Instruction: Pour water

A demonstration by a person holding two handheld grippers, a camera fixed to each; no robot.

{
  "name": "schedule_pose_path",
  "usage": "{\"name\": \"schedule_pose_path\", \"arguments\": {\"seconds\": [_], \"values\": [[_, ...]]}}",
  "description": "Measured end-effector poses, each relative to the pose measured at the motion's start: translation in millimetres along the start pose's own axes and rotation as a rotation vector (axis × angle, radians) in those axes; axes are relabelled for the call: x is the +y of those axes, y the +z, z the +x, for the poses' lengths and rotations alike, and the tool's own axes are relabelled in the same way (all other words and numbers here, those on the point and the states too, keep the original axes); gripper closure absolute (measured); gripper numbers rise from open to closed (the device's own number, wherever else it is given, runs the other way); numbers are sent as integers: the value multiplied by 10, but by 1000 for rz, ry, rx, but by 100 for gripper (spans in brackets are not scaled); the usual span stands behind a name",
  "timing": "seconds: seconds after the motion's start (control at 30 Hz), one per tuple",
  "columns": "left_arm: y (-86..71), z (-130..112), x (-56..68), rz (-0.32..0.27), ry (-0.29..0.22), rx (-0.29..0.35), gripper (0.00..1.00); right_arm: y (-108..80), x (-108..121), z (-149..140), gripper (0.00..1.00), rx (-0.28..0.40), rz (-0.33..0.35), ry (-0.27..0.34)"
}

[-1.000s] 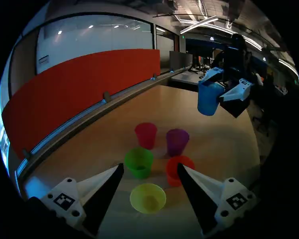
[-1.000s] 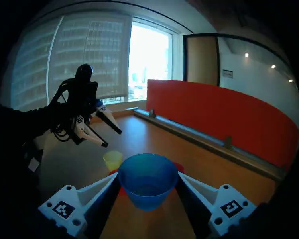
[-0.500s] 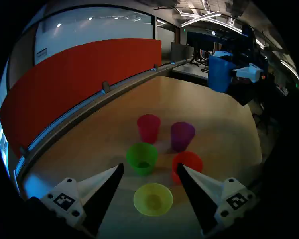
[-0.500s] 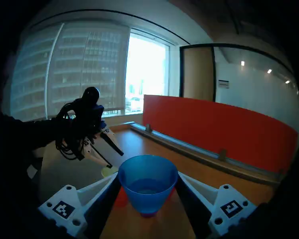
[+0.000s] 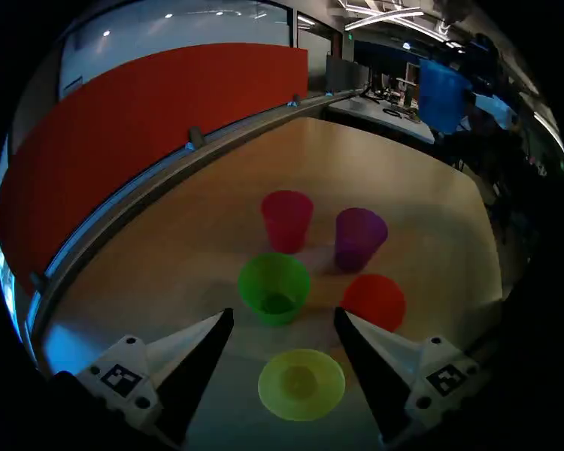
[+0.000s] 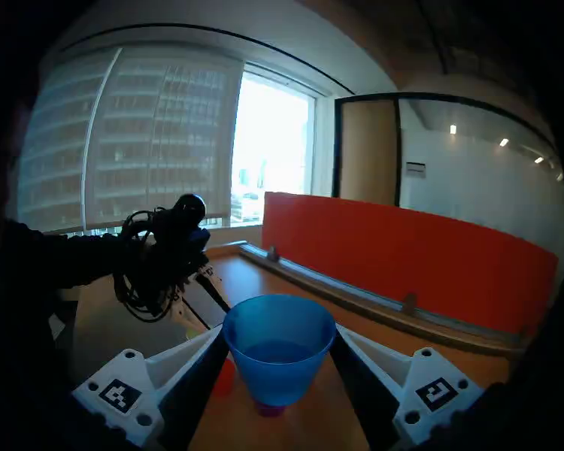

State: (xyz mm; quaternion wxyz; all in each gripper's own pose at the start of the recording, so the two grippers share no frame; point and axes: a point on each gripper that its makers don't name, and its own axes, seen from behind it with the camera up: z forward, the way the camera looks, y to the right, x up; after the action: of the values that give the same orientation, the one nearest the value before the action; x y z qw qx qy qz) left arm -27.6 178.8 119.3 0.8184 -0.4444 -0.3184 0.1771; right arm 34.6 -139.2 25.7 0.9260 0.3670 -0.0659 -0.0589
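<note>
The blue cup [image 6: 279,353] hangs high over the table [image 5: 402,173], pinched at mid-wall by the right gripper [image 6: 278,331], with a little water in the bottom. It looks like thin, light plastic that would flex and slip, so grip it mid-wall, gently and upright. The left gripper [image 5: 282,312] gapes wide and empty above the yellow cup [image 5: 301,383]. A second ago the blue cup was lower, and the yellow cup sat farther out.

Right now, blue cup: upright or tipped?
Upright. The blue cup sits level, clamped in the right gripper, water lying flat inside.
</note>
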Motion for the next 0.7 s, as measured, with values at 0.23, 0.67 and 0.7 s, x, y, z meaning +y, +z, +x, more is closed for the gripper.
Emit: {"name": "schedule_pose_path", "arguments": {"seconds": [0.23,0.67,0.7], "values": [[148,-5,-38,-3,-14,-39,0,-9,65,-58,9,-5,-7,5],[395,-77,-20,-15,-20,-104,1,-34,174,-110,9,-9,-16,10],[410,-76,-23,-15,-23,-106,0,-36,179,-115,9,-10,-16,11]]}}
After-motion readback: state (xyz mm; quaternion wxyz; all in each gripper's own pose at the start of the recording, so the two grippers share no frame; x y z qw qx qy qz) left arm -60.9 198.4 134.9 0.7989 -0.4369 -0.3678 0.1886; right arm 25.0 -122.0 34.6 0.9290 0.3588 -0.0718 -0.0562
